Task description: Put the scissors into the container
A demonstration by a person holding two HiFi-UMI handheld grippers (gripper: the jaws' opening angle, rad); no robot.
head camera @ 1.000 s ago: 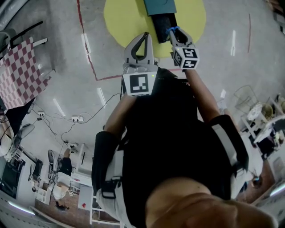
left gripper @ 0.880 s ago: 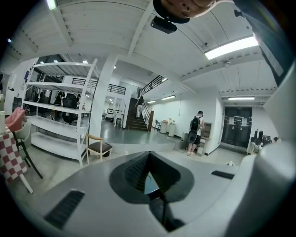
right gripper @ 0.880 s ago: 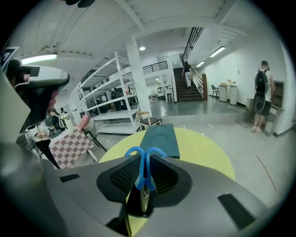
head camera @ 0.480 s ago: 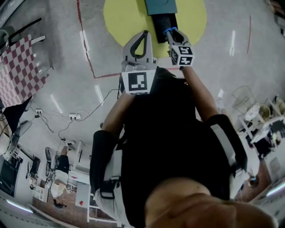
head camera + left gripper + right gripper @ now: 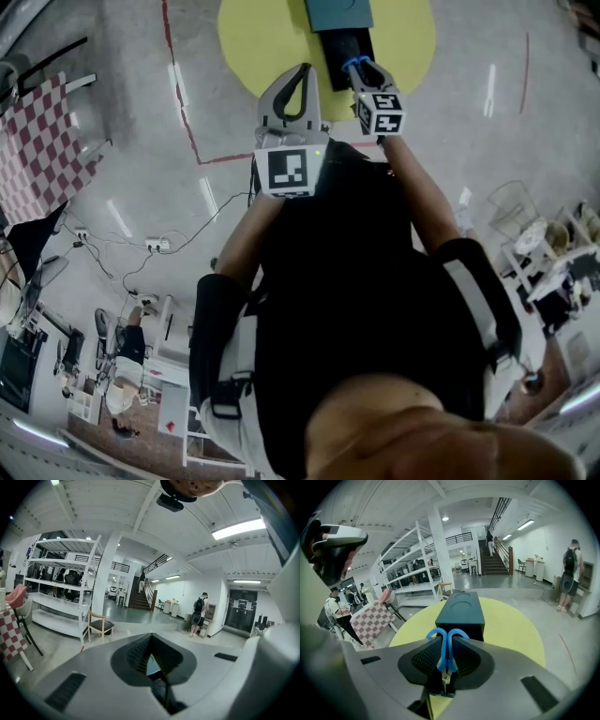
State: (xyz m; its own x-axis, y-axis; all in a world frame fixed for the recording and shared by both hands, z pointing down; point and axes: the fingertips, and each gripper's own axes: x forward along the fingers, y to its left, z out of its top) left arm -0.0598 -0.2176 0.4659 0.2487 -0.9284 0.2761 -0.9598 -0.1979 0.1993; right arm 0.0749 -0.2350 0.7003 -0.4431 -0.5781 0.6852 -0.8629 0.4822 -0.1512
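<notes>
My right gripper (image 5: 360, 71) is shut on the scissors (image 5: 447, 645). Their blue handles (image 5: 357, 64) stick out forward past the jaw tips, and the blades are hidden between the jaws. Just ahead, the dark teal container (image 5: 461, 611) lies on the round yellow table (image 5: 513, 632), its dark end facing my right gripper (image 5: 447, 641). In the head view the container (image 5: 339, 19) is at the top edge. My left gripper (image 5: 301, 75) hovers beside the right one at the table's near edge, shut on nothing; its jaws (image 5: 150, 639) meet at the tips.
A table with a red-and-white checked cloth (image 5: 42, 141) stands at the left. A red line (image 5: 183, 112) and cables (image 5: 159, 248) run across the floor. White shelving (image 5: 61, 597), a chair (image 5: 101, 625) and a standing person (image 5: 200, 613) are farther off.
Both grippers have shifted slightly forward towards the container. The scissors stay clamped in the right gripper.
</notes>
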